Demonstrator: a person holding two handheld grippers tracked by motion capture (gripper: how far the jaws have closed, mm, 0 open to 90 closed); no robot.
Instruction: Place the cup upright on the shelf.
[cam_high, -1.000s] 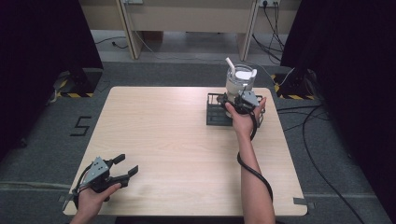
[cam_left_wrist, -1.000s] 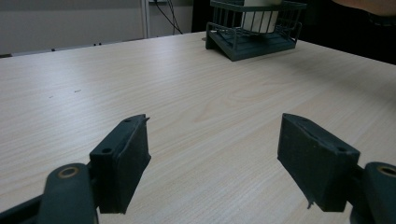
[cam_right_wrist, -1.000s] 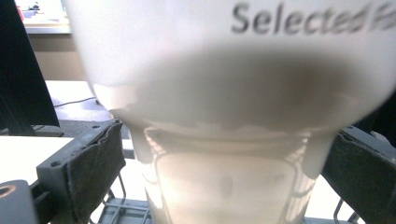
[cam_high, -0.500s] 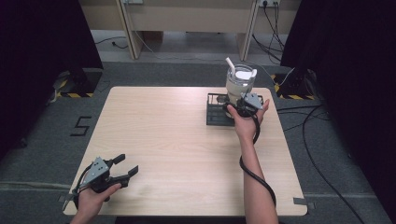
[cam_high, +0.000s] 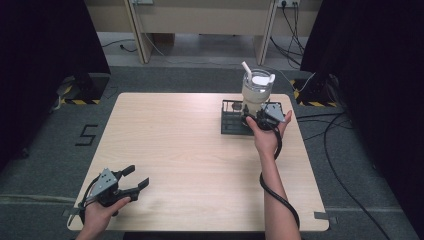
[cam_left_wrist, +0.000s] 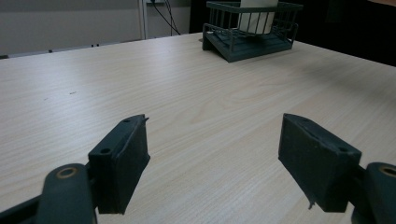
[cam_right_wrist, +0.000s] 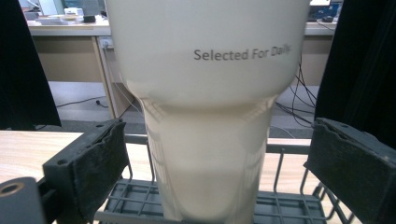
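A tall cream tumbler (cam_high: 256, 90) with a lid and a white straw stands upright in a dark wire basket (cam_high: 231, 123) at the table's far right. My right gripper (cam_high: 254, 119) is at the basket, open, with its jaws on either side of the tumbler (cam_right_wrist: 205, 107) and a gap to each pad. The tumbler carries the words "Selected For Daily". My left gripper (cam_high: 136, 179) rests near the table's front left corner, open and holding nothing. Its own view, over the open jaws (cam_left_wrist: 212, 163), looks across bare wood to the basket (cam_left_wrist: 247, 39) far off.
The light wooden table (cam_high: 190, 150) has black curtains to both sides. Cables lie on the grey floor at the right. Desk legs and a wall socket stand beyond the far edge.
My right gripper has edged a little further toward the tumbler at the basket. The left gripper has stayed put.
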